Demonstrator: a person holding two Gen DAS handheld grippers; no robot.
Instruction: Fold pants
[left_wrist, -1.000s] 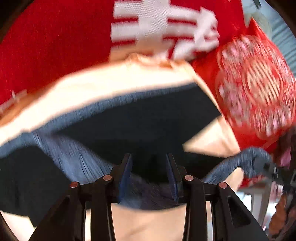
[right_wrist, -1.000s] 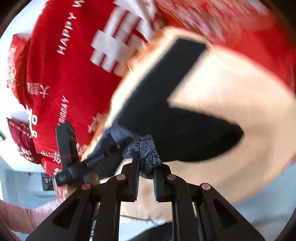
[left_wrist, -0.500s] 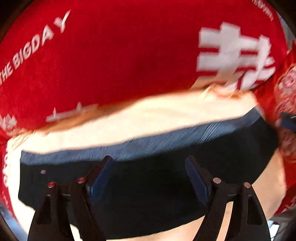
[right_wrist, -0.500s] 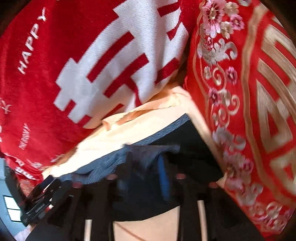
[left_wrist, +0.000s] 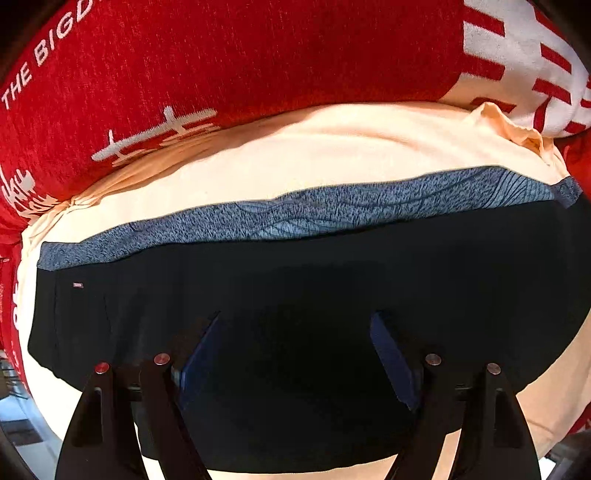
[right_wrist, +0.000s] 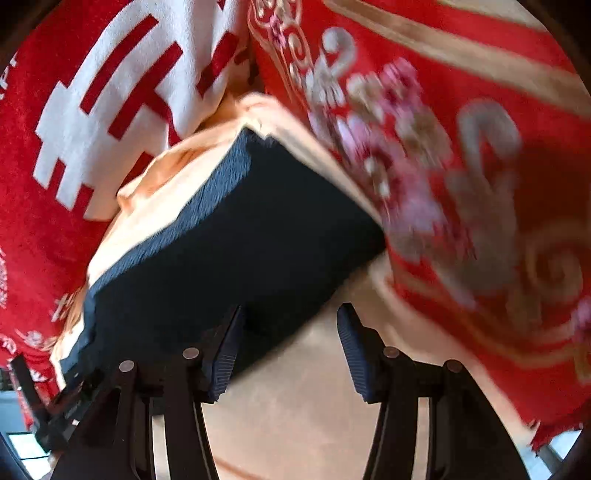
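Note:
The black pants (left_wrist: 303, 295) lie flat on a cream sheet (left_wrist: 295, 162), with a blue-grey heathered waistband (left_wrist: 332, 210) along the far edge. My left gripper (left_wrist: 295, 332) is open and empty, just above the black fabric. In the right wrist view the pants (right_wrist: 240, 229) lie as a dark slab ahead and to the left. My right gripper (right_wrist: 290, 328) is open and empty, its left finger (right_wrist: 225, 350) over the pants' near edge and its right finger (right_wrist: 354, 350) over bare sheet.
A red blanket with white lettering (left_wrist: 184, 66) lies beyond the sheet. A red cushion with gold and pink floral pattern (right_wrist: 461, 184) borders the sheet (right_wrist: 295, 406) on the right. The left gripper shows dimly at the lower left of the right wrist view (right_wrist: 33, 406).
Both grippers let go of the waistband and opened. The pants now lie flat. The left gripper has steadied over the fabric; the right one swung toward the right edge of the pants.

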